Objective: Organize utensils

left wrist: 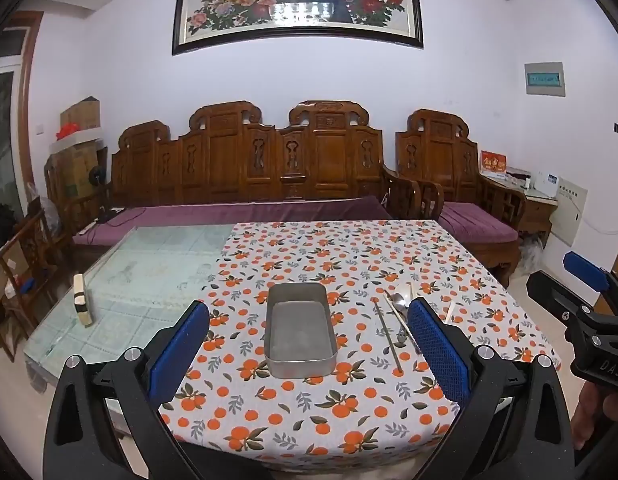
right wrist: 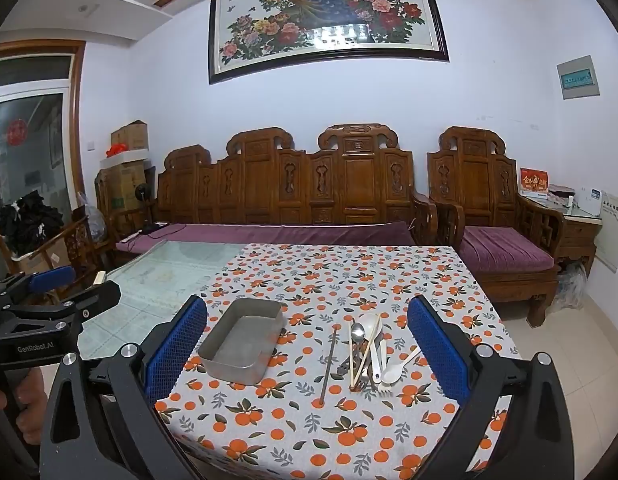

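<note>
Both grippers hover with jaws wide and empty: the utensil pile [right wrist: 369, 352], handles lying roughly along the view, sits right of the empty metal tray [right wrist: 243, 340], nearer the right gripper [right wrist: 307, 354] than, apparently, the left gripper [left wrist: 309, 354].

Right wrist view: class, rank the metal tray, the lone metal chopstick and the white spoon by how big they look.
1. Metal tray
2. Metal chopstick, long but thin
3. White spoon

Grey tin [right wrist: 245, 340] – orange-fruit patterned tablecloth [right wrist: 349, 272].
</note>
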The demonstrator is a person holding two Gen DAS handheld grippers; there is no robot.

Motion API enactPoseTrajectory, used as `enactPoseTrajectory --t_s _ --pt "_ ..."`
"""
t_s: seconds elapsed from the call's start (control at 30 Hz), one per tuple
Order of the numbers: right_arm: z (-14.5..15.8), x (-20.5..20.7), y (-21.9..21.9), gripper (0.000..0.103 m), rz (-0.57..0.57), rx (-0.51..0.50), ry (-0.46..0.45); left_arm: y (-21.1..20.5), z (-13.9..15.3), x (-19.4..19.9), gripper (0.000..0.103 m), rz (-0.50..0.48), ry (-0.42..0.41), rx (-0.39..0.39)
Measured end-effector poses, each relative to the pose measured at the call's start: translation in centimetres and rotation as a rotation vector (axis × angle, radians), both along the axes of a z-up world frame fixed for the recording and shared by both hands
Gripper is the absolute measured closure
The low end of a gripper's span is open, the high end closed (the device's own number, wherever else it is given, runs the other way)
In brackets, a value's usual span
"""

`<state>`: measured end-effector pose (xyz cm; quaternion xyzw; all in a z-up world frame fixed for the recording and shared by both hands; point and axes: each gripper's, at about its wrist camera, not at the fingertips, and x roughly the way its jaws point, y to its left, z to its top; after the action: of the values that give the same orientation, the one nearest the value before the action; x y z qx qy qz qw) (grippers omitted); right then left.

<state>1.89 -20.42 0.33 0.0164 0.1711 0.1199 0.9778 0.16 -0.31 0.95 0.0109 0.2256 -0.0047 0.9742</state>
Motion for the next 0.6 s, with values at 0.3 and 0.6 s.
enactPoseTrajectory --t_s 0.3,0.6 --pt "0.05 -0.03 -0.04 0.003 0.0 0.001 0.0 -0.31 0.12 -0.19 0.007 -0.001 -0.001 -0.001" --pt "0.06 -0.07 -0.06 0.003 0.0 0.002 -0.001 -0.32 0.39 -0.37 0.007 -0.007 0.002 -0.003"
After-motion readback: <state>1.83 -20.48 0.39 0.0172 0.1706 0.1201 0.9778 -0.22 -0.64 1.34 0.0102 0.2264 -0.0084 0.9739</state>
